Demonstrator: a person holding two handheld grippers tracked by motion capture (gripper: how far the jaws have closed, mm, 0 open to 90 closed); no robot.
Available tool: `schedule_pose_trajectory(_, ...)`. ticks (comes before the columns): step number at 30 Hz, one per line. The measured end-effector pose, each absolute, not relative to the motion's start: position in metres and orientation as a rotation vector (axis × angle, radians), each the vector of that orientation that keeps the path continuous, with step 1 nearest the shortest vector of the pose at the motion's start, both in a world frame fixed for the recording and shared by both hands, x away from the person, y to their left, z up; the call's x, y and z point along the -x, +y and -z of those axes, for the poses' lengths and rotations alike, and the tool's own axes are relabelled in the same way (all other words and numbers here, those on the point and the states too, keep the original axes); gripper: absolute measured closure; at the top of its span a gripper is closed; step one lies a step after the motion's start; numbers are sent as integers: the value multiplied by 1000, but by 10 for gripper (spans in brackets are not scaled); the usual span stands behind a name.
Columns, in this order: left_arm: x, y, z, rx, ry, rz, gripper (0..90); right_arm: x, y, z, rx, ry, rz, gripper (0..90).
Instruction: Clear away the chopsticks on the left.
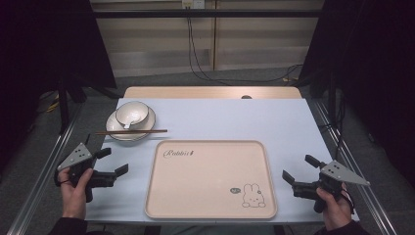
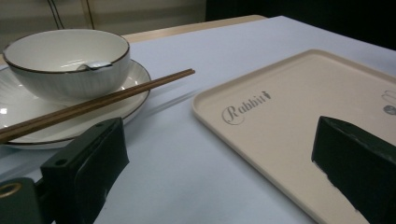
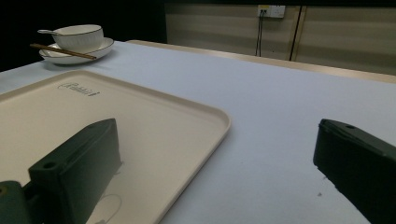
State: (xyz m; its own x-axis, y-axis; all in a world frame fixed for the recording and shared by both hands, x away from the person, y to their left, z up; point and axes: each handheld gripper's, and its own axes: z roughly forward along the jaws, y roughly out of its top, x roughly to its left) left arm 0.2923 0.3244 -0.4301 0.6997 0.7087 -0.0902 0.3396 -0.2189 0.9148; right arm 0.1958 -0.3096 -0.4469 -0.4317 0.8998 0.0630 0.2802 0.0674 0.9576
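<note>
chopsticks (image 1: 131, 131) lying across the plate (image 1: 113, 128), ahead of the left gripper (image 1: 110, 161) and a little to its inside, well apart from it. the bowl (image 1: 132, 113) sits on that plate just behind them, with a spoon (image 2: 95, 66) in it. the left gripper is wide open, nothing between the jaws, hovering at the near edge of the table (image 1: 293, 127). across the tray (image 1: 210, 215), the right gripper (image 1: 297, 170) is open and empty too.

risk from here, as i judge it: the chopsticks overhang the plate rim (one end sticks out towards the tray), so a pinch on one stick alone could roll or scatter the pair. a reach that goes too deep could knock the bowl or tip the spoon.

the left gripper view shows the sticks' slant, resting on the rim, and the spoon's tip against the bowl wall. the high view gives the whole layout. the right gripper view adds a wall socket (image 3: 271, 10) far behind.
</note>
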Motion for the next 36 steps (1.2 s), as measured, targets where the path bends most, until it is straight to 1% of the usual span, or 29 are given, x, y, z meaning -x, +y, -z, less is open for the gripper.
schedule_pose_trajectory(6, -307, 334, 425, -1836, 810, -376, 45, -196, -309, 447, -1173, 1774, -1381, 4)
schedule_pose_trajectory(8, -312, 337, 423, -1834, 826, -372, 45, -196, -309, 447, -1173, 1775, -1383, 5)
schedule_pose_trajectory(11, -319, 340, 421, -1845, 798, -387, 45, -196, -309, 447, -1172, 1775, -1381, 5)
schedule_pose_trajectory(14, -327, 343, 420, -1908, 756, -391, 51, -196, -309, 447, -1168, 1782, -1381, 5)
schedule_pose_trajectory(17, -334, 344, 422, -1943, 728, -359, 62, -196, -309, 447, -1167, 1776, -1381, 6)
schedule_pose_trajectory(19, -340, 346, 423, -1986, 686, -377, 76, -196, -309, 447, -1168, 1775, -1383, 6)
schedule_pose_trajectory(23, -352, 350, 424, -2020, 646, -369, 92, -197, -309, 447, -1164, 1782, -1384, 6)
schedule_pose_trajectory(27, -365, 354, 424, -2030, 642, -354, 114, -197, -309, 447, -1162, 1785, -1383, 7)
schedule_pose_trajectory(30, -373, 353, 424, -2058, 626, -336, 117, -197, -308, 447, -1171, 1783, -1386, 7)
schedule_pose_trajectory(31, -378, 351, 424, -2079, 619, -312, 116, -197, -308, 448, -1173, 1779, -1386, 7)
schedule_pose_trajectory(34, -384, 349, 425, -2092, 603, -281, 99, -197, -308, 448, -1173, 1779, -1386, 7)
schedule_pose_trajectory(36, -389, 347, 425, -2123, 603, -303, 96, -197, -308, 448, -1173, 1780, -1385, 7)
